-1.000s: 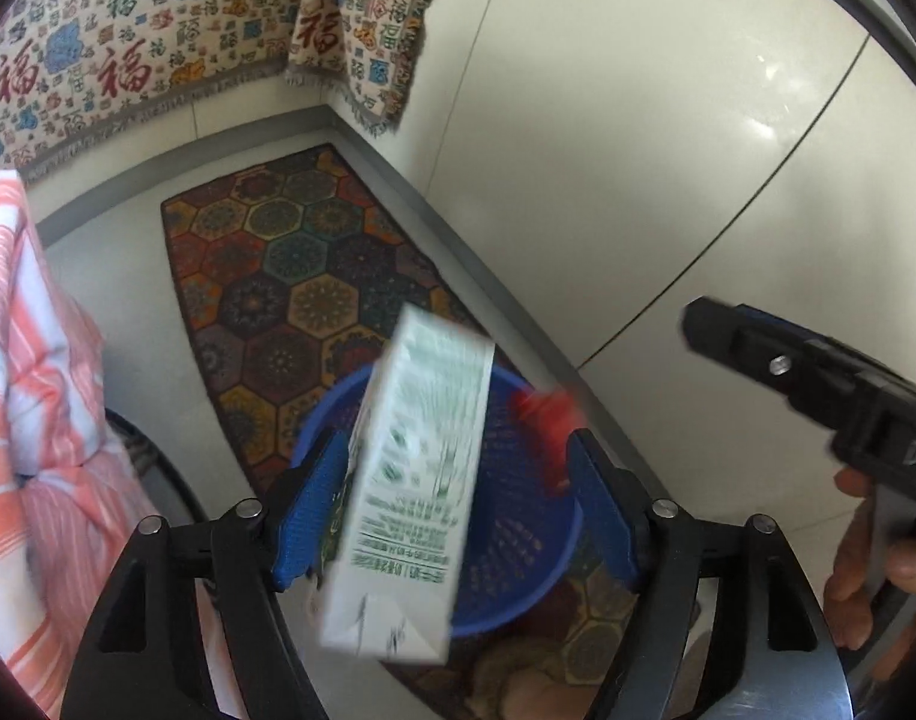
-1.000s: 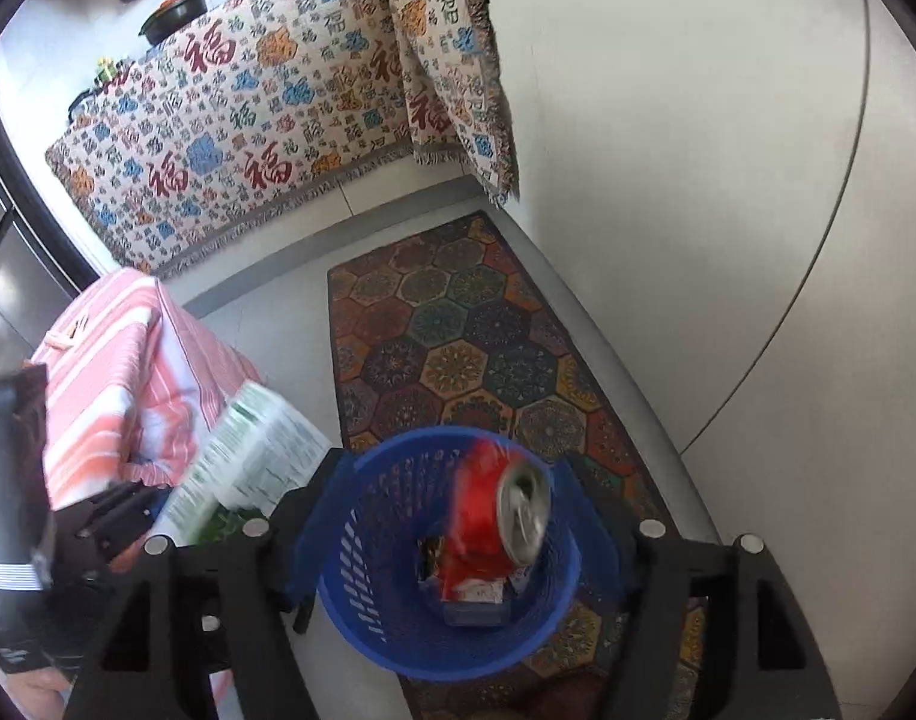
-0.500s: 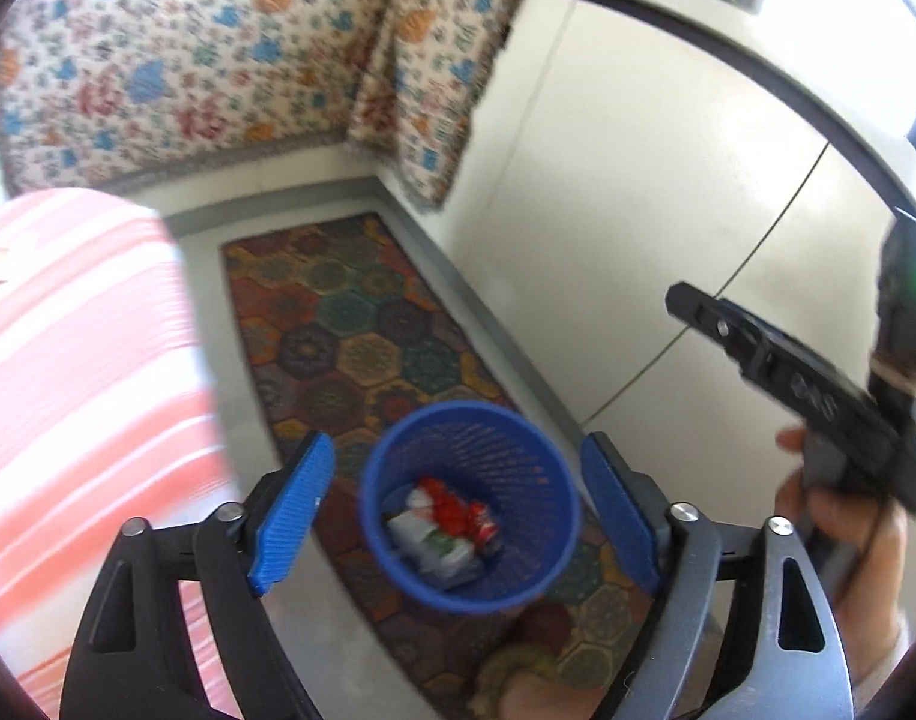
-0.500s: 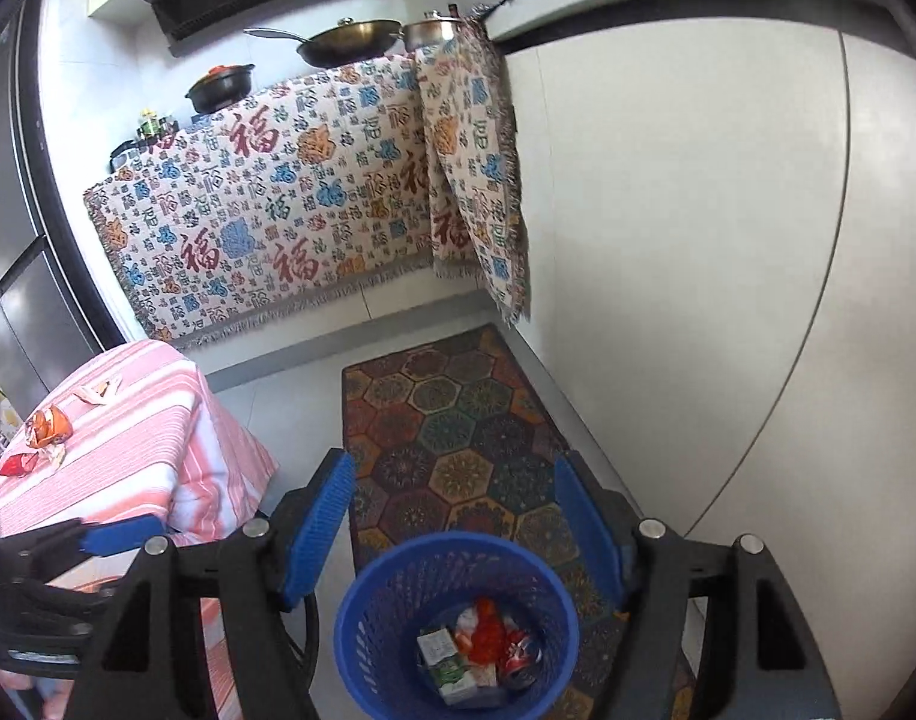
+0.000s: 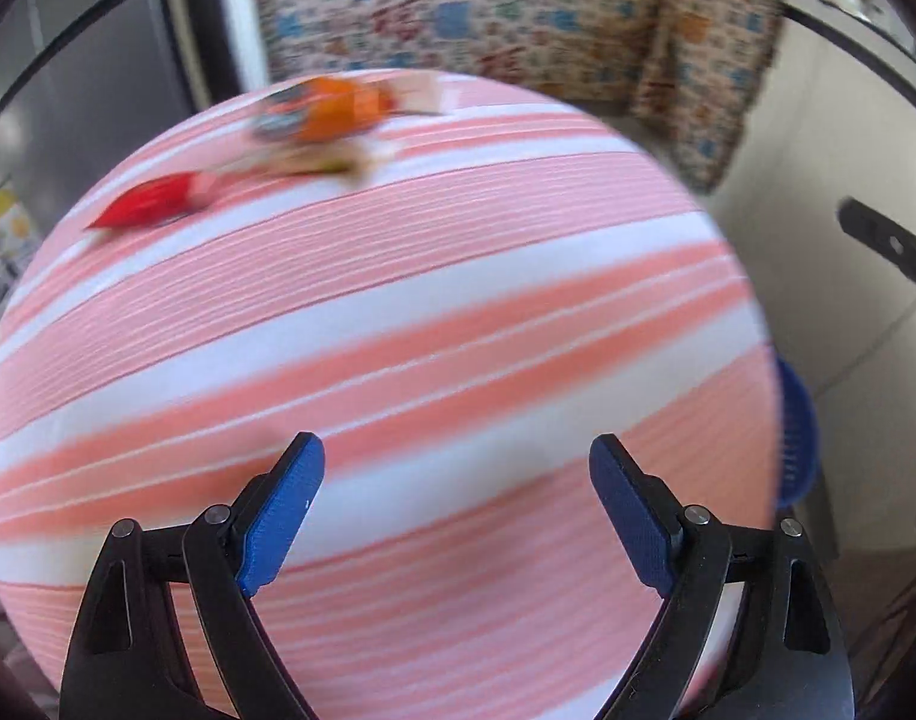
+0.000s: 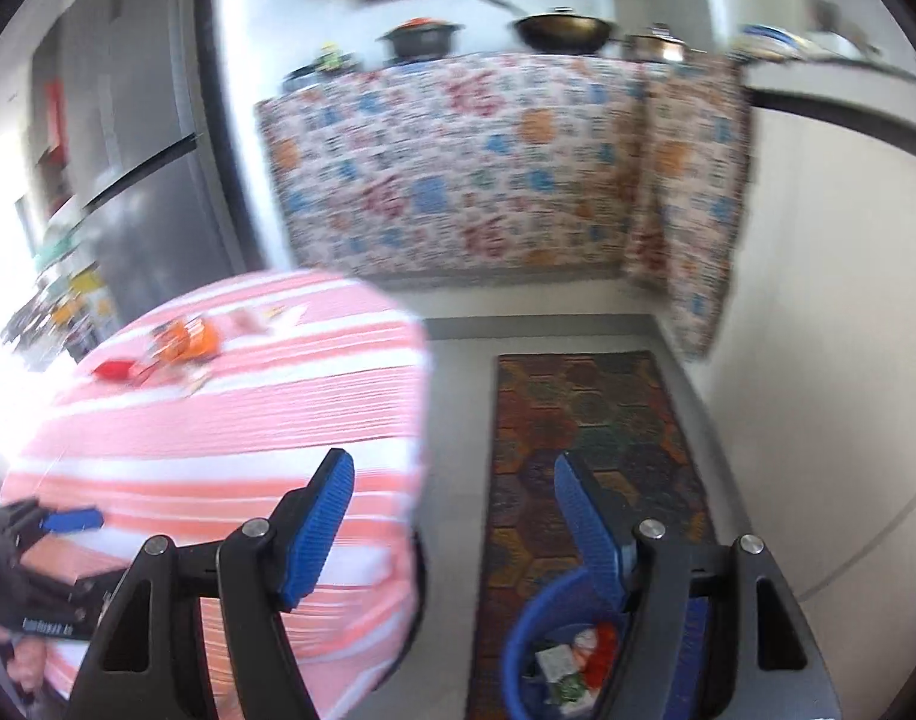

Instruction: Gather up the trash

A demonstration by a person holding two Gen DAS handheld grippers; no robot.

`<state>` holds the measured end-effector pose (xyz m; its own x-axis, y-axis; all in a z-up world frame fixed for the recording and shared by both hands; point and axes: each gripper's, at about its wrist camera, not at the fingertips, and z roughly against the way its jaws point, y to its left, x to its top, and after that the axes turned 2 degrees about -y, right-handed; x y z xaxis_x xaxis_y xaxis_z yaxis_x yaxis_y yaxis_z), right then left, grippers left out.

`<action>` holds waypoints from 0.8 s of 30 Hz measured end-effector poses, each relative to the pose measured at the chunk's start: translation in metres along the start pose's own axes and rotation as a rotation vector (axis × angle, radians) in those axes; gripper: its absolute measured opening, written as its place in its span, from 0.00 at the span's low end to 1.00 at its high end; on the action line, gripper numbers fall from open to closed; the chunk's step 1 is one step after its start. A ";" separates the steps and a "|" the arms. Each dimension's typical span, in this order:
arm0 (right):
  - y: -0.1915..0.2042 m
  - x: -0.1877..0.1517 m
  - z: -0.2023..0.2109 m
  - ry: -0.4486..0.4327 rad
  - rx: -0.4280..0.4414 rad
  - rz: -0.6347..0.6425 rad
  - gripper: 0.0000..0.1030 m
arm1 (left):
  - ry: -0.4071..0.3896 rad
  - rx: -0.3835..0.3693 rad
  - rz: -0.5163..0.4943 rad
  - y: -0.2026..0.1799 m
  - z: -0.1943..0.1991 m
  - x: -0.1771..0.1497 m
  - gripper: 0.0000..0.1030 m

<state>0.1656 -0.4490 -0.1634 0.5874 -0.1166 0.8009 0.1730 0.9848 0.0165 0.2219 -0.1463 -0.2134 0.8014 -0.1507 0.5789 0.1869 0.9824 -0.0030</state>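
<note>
My left gripper (image 5: 455, 507) hangs over the pink-and-white striped table (image 5: 398, 360), its jaws opening, nothing between them. At the table's far side lie an orange wrapper (image 5: 323, 111) and a red wrapper (image 5: 149, 210), both blurred. My right gripper (image 6: 452, 519) is open and empty, over the table's edge and the floor. The blue trash basket (image 6: 533, 630) sits below it on the floor, holding a red can (image 6: 602, 648) and a white-green carton (image 6: 554, 660). The left gripper (image 6: 68, 519) also shows at the left edge of the right wrist view.
A patterned hexagon rug (image 6: 584, 420) lies on the floor beside the table. A patterned cloth (image 6: 458, 162) covers the counter at the back, with pots and a pan (image 6: 563, 30) on top. A grey fridge (image 6: 128, 180) stands at the left; white cabinets (image 6: 818, 300) at the right.
The carton and the red can dropped into the blue basket. Both grippers then rose and swung left from the basket toward the striped table. The left jaws widened.
</note>
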 end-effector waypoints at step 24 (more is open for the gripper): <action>0.205 0.013 -0.143 0.203 0.277 0.305 0.69 | -0.049 0.131 0.163 0.143 -0.019 -0.003 1.00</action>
<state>0.3214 -0.2673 -0.2350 0.7264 0.1882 0.6611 -0.2336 0.9721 -0.0201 0.2566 -0.0078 -0.2307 0.7855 0.0134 0.6187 -0.0207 0.9998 0.0047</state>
